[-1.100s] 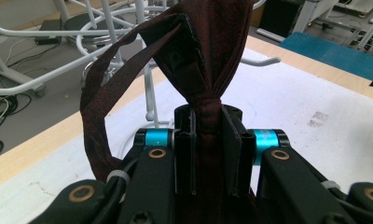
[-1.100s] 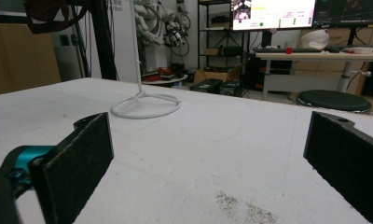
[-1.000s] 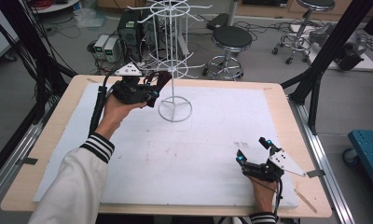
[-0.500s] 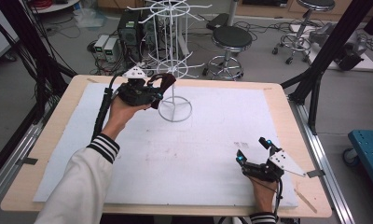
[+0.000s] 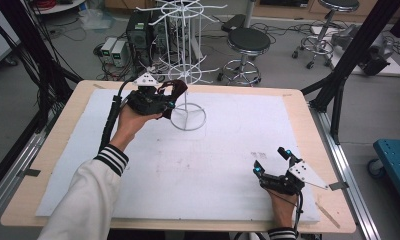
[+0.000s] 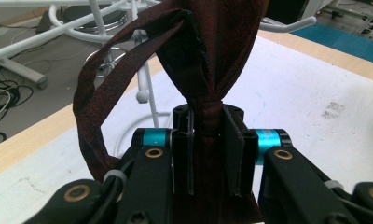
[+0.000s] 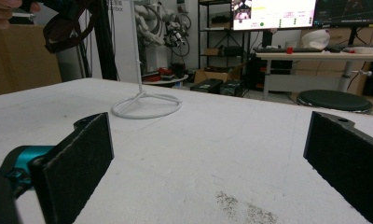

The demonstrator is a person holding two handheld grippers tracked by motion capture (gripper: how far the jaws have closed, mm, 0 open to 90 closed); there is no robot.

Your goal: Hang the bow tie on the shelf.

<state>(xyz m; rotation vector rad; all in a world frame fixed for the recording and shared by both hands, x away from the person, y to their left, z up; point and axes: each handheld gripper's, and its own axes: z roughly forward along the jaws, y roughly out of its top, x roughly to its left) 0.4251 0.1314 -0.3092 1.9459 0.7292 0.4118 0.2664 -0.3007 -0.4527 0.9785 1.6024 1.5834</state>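
The left tongs (image 5: 174, 98) are pinching a dark maroon strip of cloth (image 6: 198, 70), and in the left gripper view the fabric is bunching into a tight waist right between the two black jaws, with more of it spilling below them. Above the grip the cloth is fanning out wide, while one narrow band is curling off to the side in a loose loop. In the high view the person's left hand (image 5: 130, 117) is holding these tongs up at the far left part of the worktop (image 5: 48, 200), just beside the white wire rack (image 5: 187, 65) that is standing on its ring base on the white mat (image 5: 228, 145). The cloth is hanging close to the rack's lower arms there, though whether it is touching one of them is hard to make out from this angle.

The right tongs (image 5: 272, 161) are resting low near the front right corner of the mat, well apart from the rack, with the right hand (image 5: 283, 207) behind them. Their jaws are standing spread wide, and in the right gripper view nothing but bare mat is lying between the two pads. A black stool (image 5: 248, 42) is standing on the floor beyond the worktop.
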